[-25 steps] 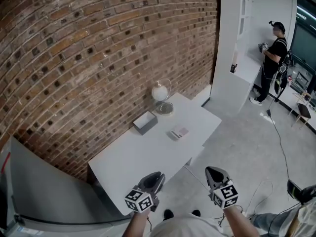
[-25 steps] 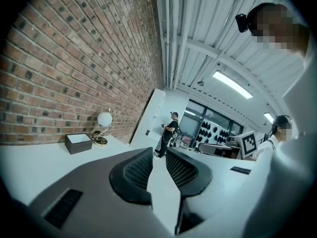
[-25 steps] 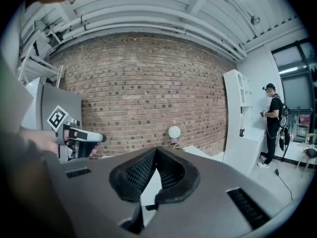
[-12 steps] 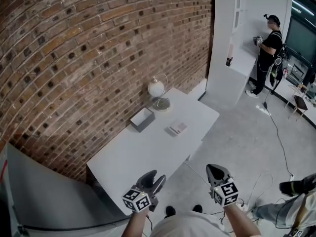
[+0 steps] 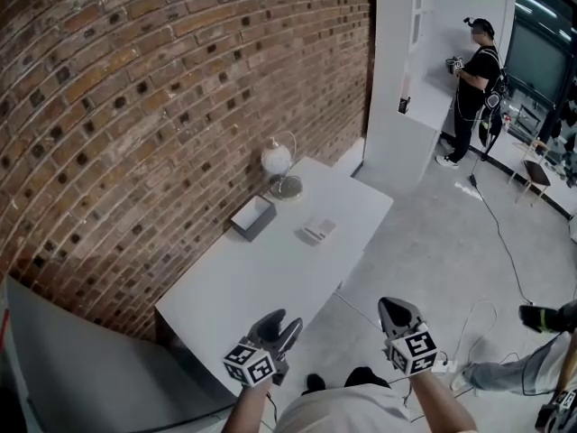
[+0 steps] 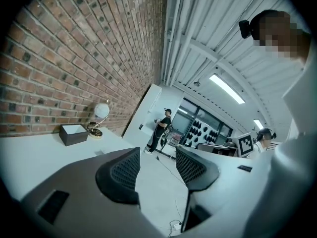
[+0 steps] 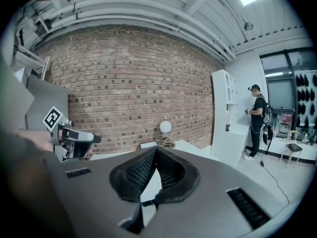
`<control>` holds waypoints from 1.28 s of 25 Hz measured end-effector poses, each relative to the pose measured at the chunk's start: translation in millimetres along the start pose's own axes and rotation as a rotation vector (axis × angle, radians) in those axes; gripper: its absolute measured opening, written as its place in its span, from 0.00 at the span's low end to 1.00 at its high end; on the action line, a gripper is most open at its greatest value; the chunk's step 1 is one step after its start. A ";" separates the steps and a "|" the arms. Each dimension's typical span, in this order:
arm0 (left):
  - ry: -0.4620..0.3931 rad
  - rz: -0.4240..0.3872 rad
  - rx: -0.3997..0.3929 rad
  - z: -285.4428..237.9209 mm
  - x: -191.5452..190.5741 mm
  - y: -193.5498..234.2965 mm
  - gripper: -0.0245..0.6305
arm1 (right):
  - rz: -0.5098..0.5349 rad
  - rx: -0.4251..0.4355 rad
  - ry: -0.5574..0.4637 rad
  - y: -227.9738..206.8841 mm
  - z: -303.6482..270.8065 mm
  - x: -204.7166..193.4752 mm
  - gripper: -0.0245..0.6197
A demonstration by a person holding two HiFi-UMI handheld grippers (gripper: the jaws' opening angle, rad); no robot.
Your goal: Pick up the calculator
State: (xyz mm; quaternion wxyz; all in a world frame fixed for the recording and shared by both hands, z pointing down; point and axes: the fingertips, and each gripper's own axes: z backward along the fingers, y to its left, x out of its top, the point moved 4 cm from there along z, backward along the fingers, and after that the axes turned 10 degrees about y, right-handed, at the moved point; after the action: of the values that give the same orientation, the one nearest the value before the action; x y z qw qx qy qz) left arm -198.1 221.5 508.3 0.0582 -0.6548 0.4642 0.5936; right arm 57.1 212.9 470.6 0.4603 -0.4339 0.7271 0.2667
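Head view: a white table (image 5: 225, 287) stands along a brick wall (image 5: 135, 88). The calculator (image 5: 318, 231) lies flat on the tabletop toward the far end. A dark open box (image 5: 252, 217) sits just beside it on the wall side, and a globe lamp (image 5: 277, 161) stands beyond the box. The left gripper (image 5: 282, 325) is over the table's near edge and the right gripper (image 5: 397, 310) is over the floor off its corner. Both are well apart from the calculator. A person in black (image 5: 473, 88) stands at a white cabinet (image 5: 397, 79) far off.

Left gripper view: the jaws stand apart and are opening, and only floor shows between them. The box (image 6: 73, 134) and lamp (image 6: 100, 114) show at left, ahead of the jaws. The calculator cannot be made out here.

Right gripper view: the jaw tips meet with nothing caught between them. The left gripper (image 7: 74, 138) shows at left, and the lamp (image 7: 165, 128) stands above the jaws against the wall.
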 end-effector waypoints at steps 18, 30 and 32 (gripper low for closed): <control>0.014 0.048 0.035 -61.7 10.7 14.1 0.39 | -0.017 0.057 0.037 -56.5 -49.0 -0.3 0.05; -0.008 0.098 0.136 -148.7 28.3 13.4 0.40 | 0.020 0.190 0.051 -147.3 -102.0 18.4 0.05; -0.010 0.102 0.152 -157.3 29.5 12.7 0.40 | 0.028 0.211 0.052 -157.2 -108.6 19.1 0.05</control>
State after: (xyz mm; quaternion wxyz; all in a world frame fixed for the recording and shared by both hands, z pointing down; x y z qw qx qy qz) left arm -96.9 99.8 535.2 0.0797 -0.6210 0.5405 0.5620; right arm 143.5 44.4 502.4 0.4805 -0.3796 0.7690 0.1835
